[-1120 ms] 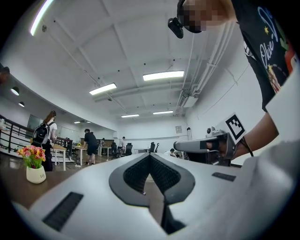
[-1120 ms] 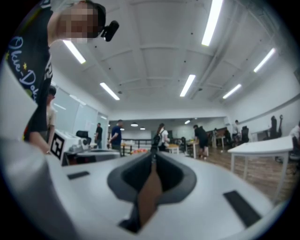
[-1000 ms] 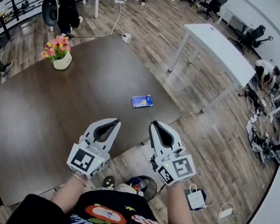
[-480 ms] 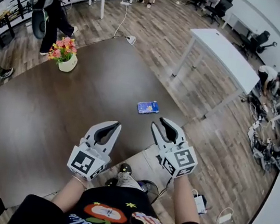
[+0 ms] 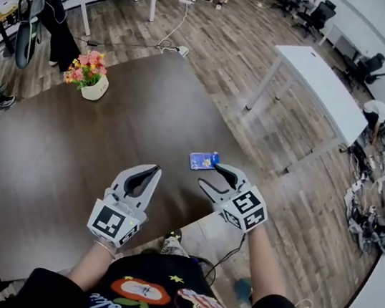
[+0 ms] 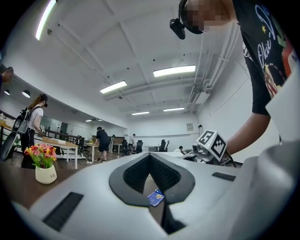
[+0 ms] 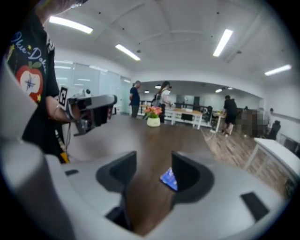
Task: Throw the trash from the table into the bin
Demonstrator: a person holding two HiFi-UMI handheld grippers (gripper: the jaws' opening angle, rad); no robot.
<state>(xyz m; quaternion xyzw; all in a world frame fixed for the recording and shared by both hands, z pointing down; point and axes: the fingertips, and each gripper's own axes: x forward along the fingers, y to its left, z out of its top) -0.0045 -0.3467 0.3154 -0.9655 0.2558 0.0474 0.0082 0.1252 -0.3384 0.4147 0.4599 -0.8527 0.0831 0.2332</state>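
Biggest worry first: the table [image 5: 91, 155]. The blue packet [image 5: 204, 160] is lying flat right by its far right edge, with nothing but floor past it. If I come in too shallow and shove instead of pinching, it slides off and I'm fishing for it down there. I also can't spot the bin in any of my views right now, so even after a clean pick I'd be hunting around with something flimsy in the jaws.

Next, the grippers. The right gripper [image 5: 213, 176] is just short of the packet and tipped down at it. Its jaws are spread with nothing between them, and they've just been opening. From its own camera the packet sits over by the right-hand jaw rather than centred. Closing from here would probably clip one corner, or that jaw lands on top and pins it to the wood. The left gripper [image 5: 152, 171] hangs over the table nearer to me, jaws pressed together and empty. I only see it getting in the way if I swing the right one back across it.

Smallest: the packet itself. It looks thin and slick and lies dead flat, so my guess is the pads could skate over it and close on air.
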